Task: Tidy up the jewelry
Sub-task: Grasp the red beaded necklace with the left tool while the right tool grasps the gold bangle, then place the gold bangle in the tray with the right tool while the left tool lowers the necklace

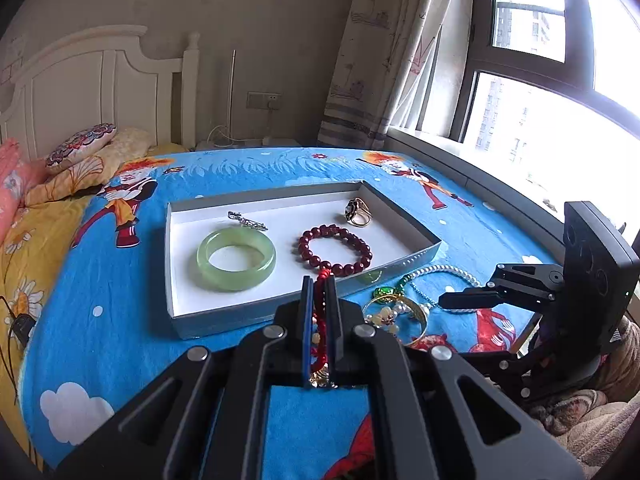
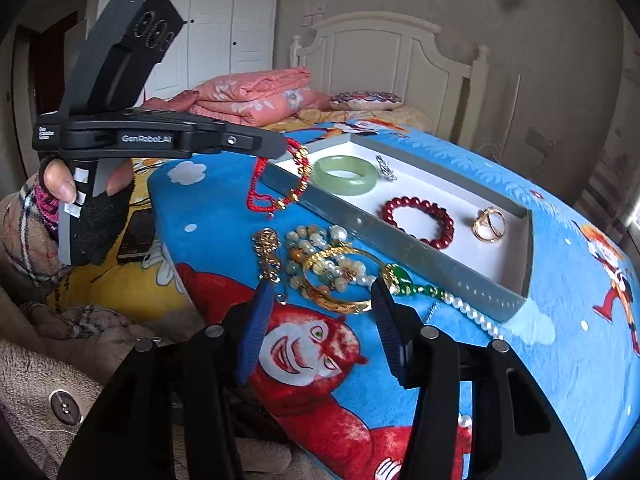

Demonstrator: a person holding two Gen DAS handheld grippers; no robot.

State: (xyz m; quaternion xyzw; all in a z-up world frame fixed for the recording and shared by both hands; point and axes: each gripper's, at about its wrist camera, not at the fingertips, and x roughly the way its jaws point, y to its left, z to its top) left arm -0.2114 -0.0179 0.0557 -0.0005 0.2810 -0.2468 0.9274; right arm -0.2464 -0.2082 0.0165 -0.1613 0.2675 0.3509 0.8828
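Left gripper [image 1: 319,292]: fingers pressed together on the red cord [image 2: 276,184], a string bracelet with gold charms. It hangs off the fingertips in the air, just short of the tray's [image 2: 404,256] near wall; the loop dangles below and sways free.

Right gripper [image 2: 320,300]: fingers spread, nothing between them, poised over the pile [image 2: 332,268] on the bed — gold bangle, pearl and bead strands, a green-stone necklace, a gold pendant, all overlapping.

Tray on the blue sheet [image 1: 120,280] already holds the jade bangle [image 1: 236,258], dark red beads [image 1: 335,249], a gold ring [image 1: 357,213] and a silver clip [image 1: 247,221].

Risks, as I judge them:
- Cord is thin and slack. The grip is on a few strands only; a jolt could let it slip and drop short of the tray, onto the sheet or the rim.
- The hanging loop could catch the tray's near wall on the way in and drag or tip the light tray.
- Landing spot matters: dropped over the red beads or jade bangle, the cord would tangle with them.
- Right fingers closing into the pile would likely catch more than one piece; the strands are interlaced, so lifting one may haul its neighbours along or scatter them toward the bed edge.
- The two grippers are working near each other; a crossing path could knock the cord loose.
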